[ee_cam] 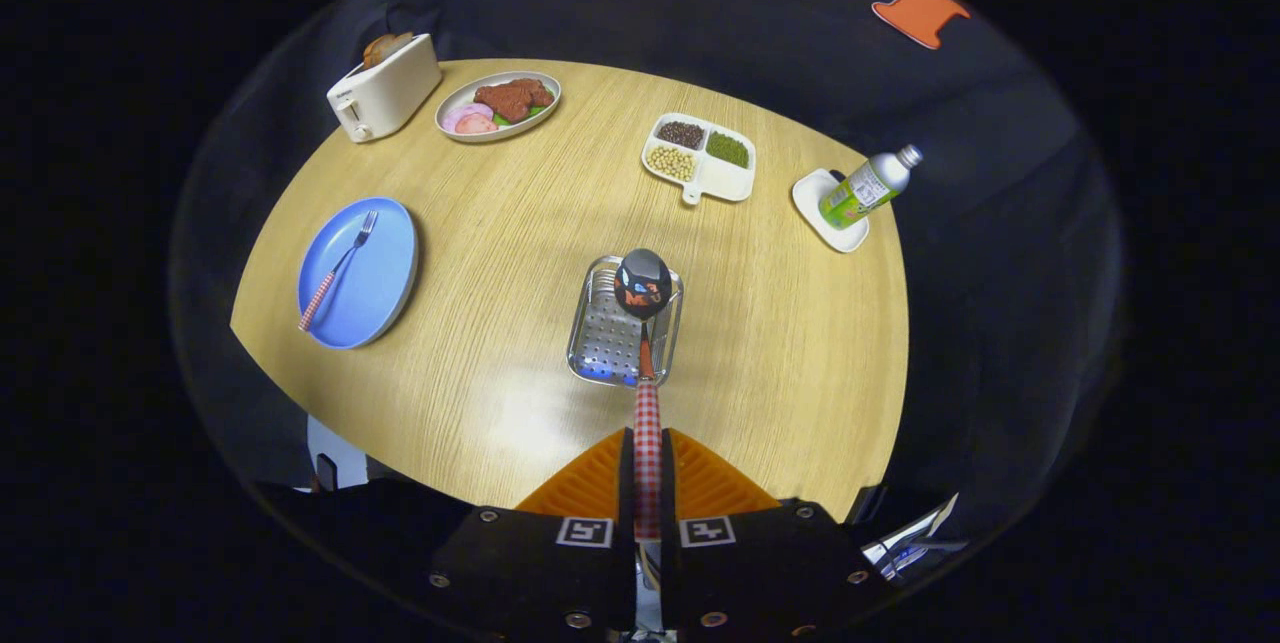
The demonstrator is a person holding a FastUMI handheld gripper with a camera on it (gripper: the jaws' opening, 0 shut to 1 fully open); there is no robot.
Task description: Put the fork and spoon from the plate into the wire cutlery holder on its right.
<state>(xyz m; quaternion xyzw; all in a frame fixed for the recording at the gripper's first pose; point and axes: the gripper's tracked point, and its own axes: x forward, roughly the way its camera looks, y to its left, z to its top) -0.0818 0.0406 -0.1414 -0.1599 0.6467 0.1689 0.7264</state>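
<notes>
You had the gripper (pixel 647 468) clamped on the spoon (pixel 646 363), its bowl hanging over the holder (pixel 592 328). The fork (pixel 338 271) lay on the plate (pixel 385 288), left of the holder. Best was to lower straight before releasing.

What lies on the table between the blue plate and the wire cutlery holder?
Nothing: in the gripper view, bare wooden table separates the blue plate from the wire cutlery holder.

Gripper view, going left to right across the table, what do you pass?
Blue plate with fork → toaster → food plate → cutlery holder, with the gripper holding the spoon over it → divided tray → bottle.
</notes>
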